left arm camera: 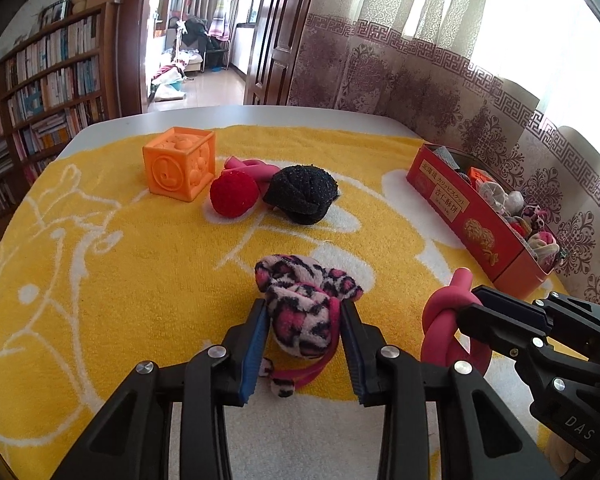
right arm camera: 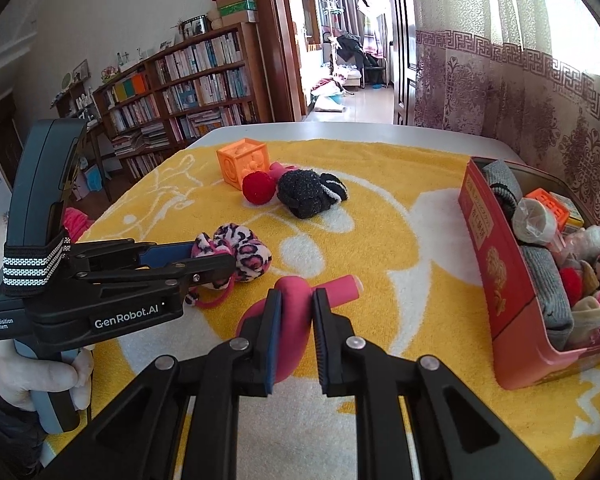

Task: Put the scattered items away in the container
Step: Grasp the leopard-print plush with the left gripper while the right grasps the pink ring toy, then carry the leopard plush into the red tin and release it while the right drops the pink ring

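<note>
Softness marked both catches: the left tool [left arm camera: 305, 320] was clamped on a leopard-print plush sock bundle [left arm camera: 300, 304] resting on the yellow towel [left arm camera: 140, 260], light and squashy, best pinched through its thick middle. The right tool [right arm camera: 296, 312] was clamped on a knotted pink foam tube [right arm camera: 296, 300], springy and easily gripped at the knot. From that tool, the red container [right arm camera: 496, 280] lay at three o'clock on the bench [right arm camera: 340, 130].
</note>
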`<state>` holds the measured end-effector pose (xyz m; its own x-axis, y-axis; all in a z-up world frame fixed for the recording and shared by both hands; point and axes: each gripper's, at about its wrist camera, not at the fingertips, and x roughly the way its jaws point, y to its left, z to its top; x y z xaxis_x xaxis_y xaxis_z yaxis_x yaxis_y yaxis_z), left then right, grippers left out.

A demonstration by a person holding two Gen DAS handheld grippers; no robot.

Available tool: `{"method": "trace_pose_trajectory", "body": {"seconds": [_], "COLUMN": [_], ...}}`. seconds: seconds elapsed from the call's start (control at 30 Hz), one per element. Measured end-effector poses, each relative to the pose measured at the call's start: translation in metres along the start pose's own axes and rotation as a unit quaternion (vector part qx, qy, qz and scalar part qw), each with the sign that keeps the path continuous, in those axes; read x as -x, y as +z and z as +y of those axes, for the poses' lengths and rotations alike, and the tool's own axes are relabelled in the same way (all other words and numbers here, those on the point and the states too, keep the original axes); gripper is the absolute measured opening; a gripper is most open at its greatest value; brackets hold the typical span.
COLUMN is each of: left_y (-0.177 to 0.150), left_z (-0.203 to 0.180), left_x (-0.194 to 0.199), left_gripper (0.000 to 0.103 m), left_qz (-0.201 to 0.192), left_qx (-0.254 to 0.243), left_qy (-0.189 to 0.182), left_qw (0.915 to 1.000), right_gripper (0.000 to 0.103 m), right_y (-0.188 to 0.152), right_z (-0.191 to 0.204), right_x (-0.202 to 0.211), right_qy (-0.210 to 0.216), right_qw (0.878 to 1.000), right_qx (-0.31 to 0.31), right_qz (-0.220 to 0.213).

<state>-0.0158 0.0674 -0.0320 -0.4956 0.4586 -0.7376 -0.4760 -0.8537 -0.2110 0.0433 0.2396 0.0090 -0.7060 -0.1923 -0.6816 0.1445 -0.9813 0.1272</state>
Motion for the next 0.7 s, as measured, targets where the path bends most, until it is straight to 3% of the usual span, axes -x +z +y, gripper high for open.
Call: {"method": "trace_pose_trajectory", "body": {"seconds": [0.1,0.2,0.27,0.33,0.53,0.7], "left_y": [0.002,-0.001,-0.004,-0.006,0.002,0.004], "left_z": [-0.005,-0.009,-0.007,-0.004,0.000,0.000], "left_x": [-0.001,-0.016,-0.026,-0.030,-0.035,-0.031], "left_gripper": [0.038,0.038,0.056,0.059,0.059,0.051], "left_qz": [0.004,0.033,0.054,0.052,0.048,0.034], "left_qx": [-0.010,-0.023,-0.019,-0.012,0.005,0.007], "left_qy": [0.002,0.012,0.020,0.021,0.017,0.016], "left_qw": [0.9999,0.9991,0.9982,0.9983,0.9987,0.9993], "right_gripper": [0.017,0.017,0.017,0.017,0.017,0.017], "right_y": [0.001,0.001,0.000,0.000,-0.002,-0.002], "right_z": [-0.004,-0.007,-0.008,-0.009,-0.011,-0.015], "right_x": [0.005,0.006,0.007,0.007,0.007,0.011], "right_qy": [-0.003,-0.002,-0.002,-0.001,0.000,-0.002], "right_qw": [1.000,1.000,1.000,1.000,1.000,1.000], "right_qx": [-0.005,-0.009,-0.011,-0.013,-0.017,-0.023], "right_qz": [-0.006,-0.008,-0.008,-0.008,-0.009,-0.015]}}
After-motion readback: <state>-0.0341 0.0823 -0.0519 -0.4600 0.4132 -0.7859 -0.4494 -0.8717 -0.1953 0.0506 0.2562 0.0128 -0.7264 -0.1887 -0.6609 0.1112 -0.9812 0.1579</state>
